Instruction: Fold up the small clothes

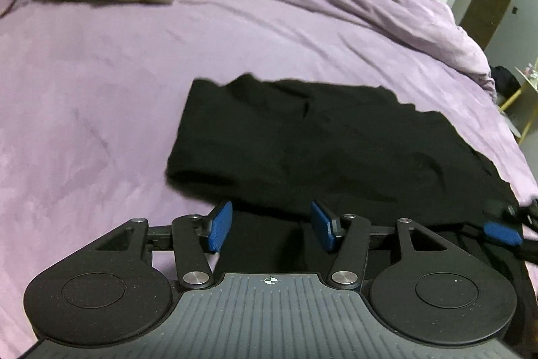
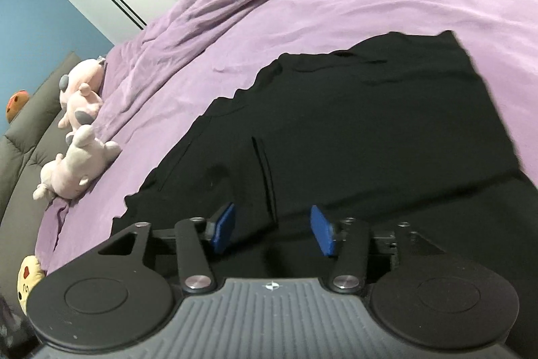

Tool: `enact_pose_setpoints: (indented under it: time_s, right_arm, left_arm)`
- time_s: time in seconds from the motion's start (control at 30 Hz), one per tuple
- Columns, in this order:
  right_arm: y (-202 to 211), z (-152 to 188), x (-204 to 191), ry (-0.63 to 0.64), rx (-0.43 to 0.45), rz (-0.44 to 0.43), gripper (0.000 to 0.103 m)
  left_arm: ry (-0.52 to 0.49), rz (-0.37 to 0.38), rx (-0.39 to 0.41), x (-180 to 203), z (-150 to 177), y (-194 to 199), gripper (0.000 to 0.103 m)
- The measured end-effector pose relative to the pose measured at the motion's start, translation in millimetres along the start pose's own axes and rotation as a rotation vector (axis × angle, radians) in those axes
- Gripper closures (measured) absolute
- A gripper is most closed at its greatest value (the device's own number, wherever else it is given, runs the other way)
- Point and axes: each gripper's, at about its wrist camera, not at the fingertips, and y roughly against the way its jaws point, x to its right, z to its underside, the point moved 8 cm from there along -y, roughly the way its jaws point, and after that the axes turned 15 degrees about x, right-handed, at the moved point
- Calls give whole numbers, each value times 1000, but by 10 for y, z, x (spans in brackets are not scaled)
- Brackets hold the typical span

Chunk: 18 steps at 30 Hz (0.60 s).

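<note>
Both claws (image 1: 272, 226) (image 2: 274, 229) gape over black garment (image 1: 319, 140), lying crosswise.

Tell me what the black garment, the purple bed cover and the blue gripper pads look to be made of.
The black garment looks like soft matte knit fabric: it drapes in limp folds with no sheen. The purple bed cover looks like brushed or lightly napped cloth, with a mottled surface and soft wrinkles. The blue pads on the left hand-held gripper look like ribbed rubber or plastic; which one cannot be told.

- No readable text, labels, brands or numbers in either view.
- Only sign: small crosshair mark on left gripper (image 1: 272, 226) body; same on right gripper (image 2: 272, 226).
</note>
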Motion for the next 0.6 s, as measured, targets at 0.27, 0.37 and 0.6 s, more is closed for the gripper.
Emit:
enact_pose_setpoints:
  time_s: [0.27, 0.37, 0.6]
  right_arm:
    - [-291, 150, -271, 106, -58, -20, 72]
    - [-287, 150, -381, 155, -50, -33, 96]
    - [54, -234, -361, 96, 112, -71, 100]
  left_arm:
    - [-19, 12, -5, -68, 105, -9, 46]
    - [-32, 33, 6, 4, 108, 20, 47]
    - [-88, 135, 21, 331, 176, 113, 47]
